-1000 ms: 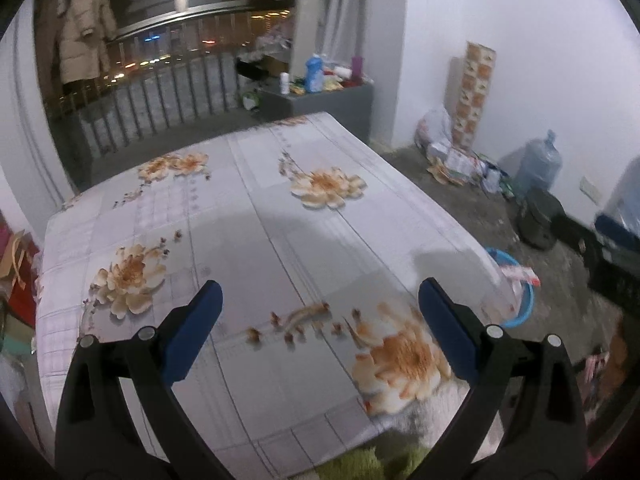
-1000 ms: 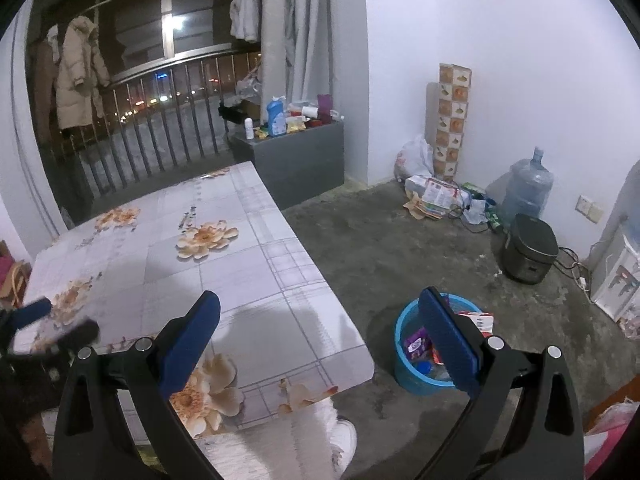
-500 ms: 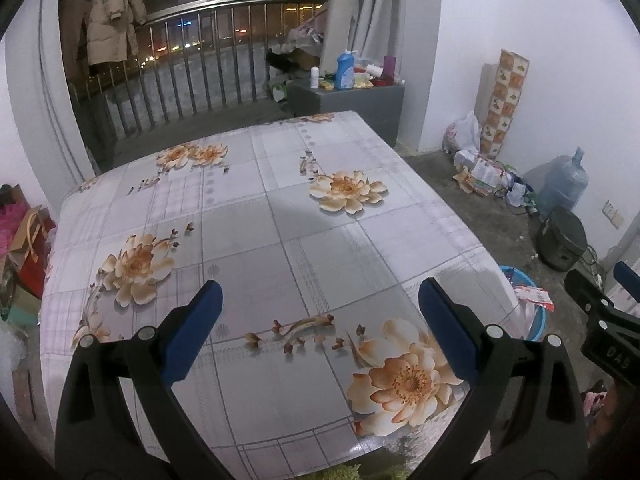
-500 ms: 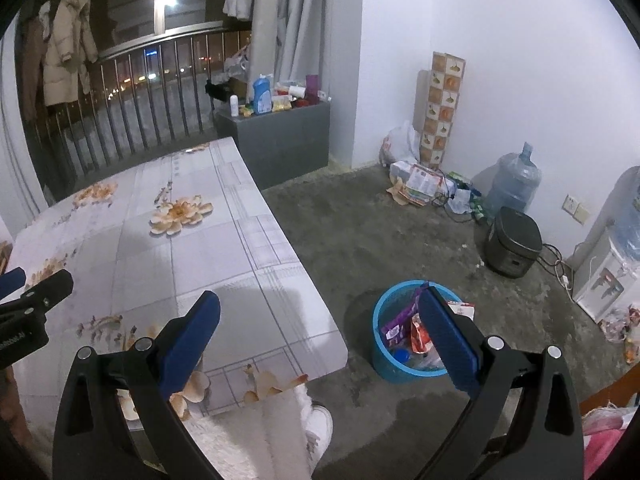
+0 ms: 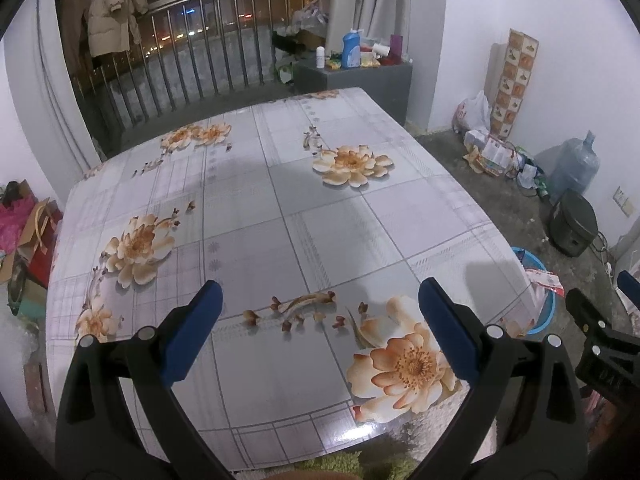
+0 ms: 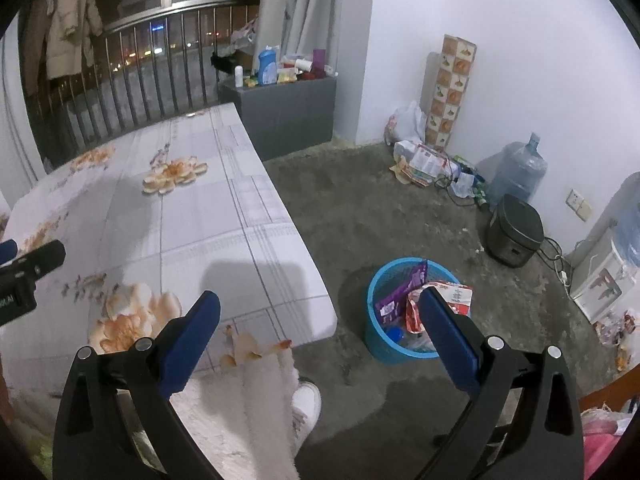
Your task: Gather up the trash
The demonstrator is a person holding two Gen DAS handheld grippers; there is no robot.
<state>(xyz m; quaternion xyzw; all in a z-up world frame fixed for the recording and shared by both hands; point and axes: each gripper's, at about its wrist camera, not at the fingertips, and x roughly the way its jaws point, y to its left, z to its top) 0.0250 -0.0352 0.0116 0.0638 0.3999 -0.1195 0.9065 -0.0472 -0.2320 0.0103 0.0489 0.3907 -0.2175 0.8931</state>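
Both sets of jaws are spread wide and hold nothing. One is the left gripper [image 5: 318,320], which hangs over the near edge of the table [image 5: 256,208]. The other is the right gripper [image 6: 319,322], which hangs past the table's right edge, over the floor [image 6: 400,200] and close to the blue bin [image 6: 380,344].

That bin sits on the floor just beside the near right corner of the table. It already has trash in it: a purple wrapper [image 6: 404,290], a red and white wrapper [image 6: 456,298], and some more bits below that are too hard to tell apart. The red and white wrapper pokes up over the rim.

On top, the table shows only its flowered cloth [image 5: 348,164]. No wrapper, cup or scrap can be seen anywhere on it, from the near edge to the far edge.

So the job looks nearly done, or done. The trash that can be seen is in the bin, and neither gripper is carrying anything more.

More stuff lies on the floor by the far wall, like bags and papers [image 6: 420,160] next to a big water jug [image 6: 518,172]. Whether any of that counts as trash to collect cannot be told.
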